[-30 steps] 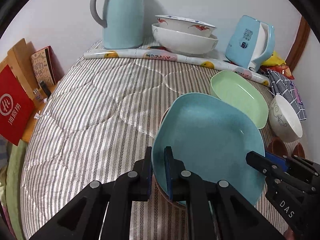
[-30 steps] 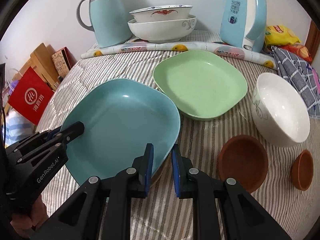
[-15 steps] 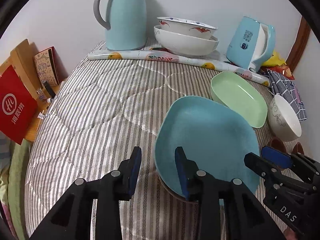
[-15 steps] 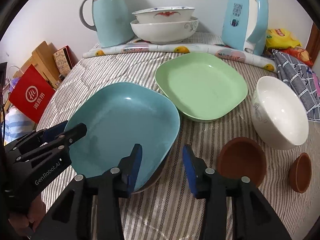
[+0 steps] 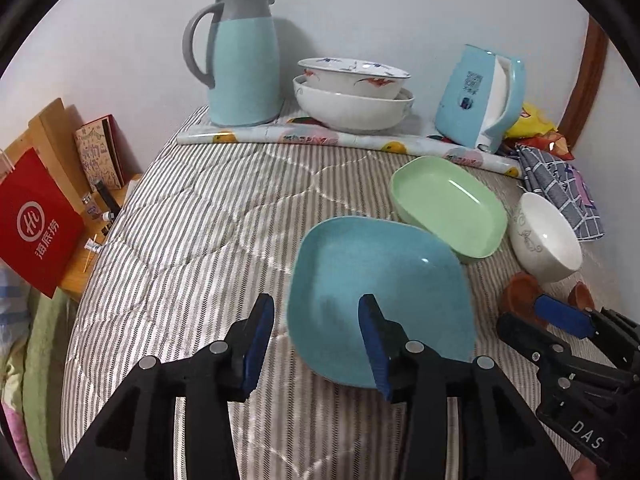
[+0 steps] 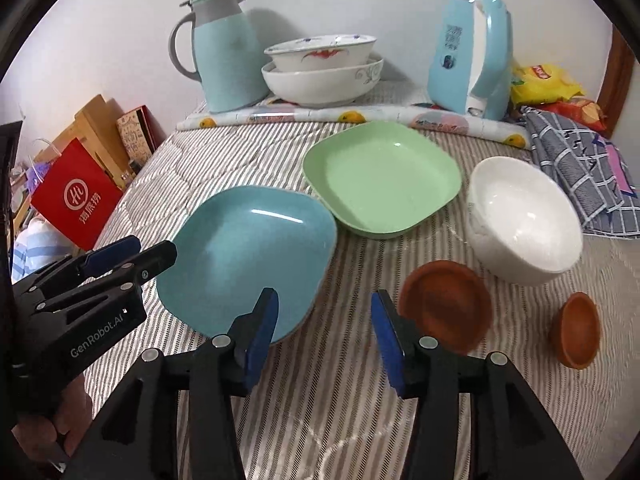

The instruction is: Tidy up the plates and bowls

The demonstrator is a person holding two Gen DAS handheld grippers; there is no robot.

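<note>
Two plates (image 6: 256, 248), three white bowls (image 6: 524, 220), two brown bowls (image 6: 444, 304).

Blue plate (image 6: 256, 248) beside green plate (image 6: 380, 176)

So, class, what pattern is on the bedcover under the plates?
Grey and white stripes on the bedcover, clearest in the right wrist view.

We're in a home, a bedroom by the look of it: the dishes sit on a striped quilt (image 5: 192, 240) spread over a bed, pushed against a plain white wall (image 5: 360, 12). A thermos (image 5: 244, 60), a kettle (image 5: 480, 96), snack bags (image 6: 548, 84) and a checked cloth (image 6: 576, 164) crowd the far edge. A wooden shelf (image 5: 52, 128) beside the bed holds a red bag (image 5: 36, 220) and a book (image 5: 100, 156).
</note>
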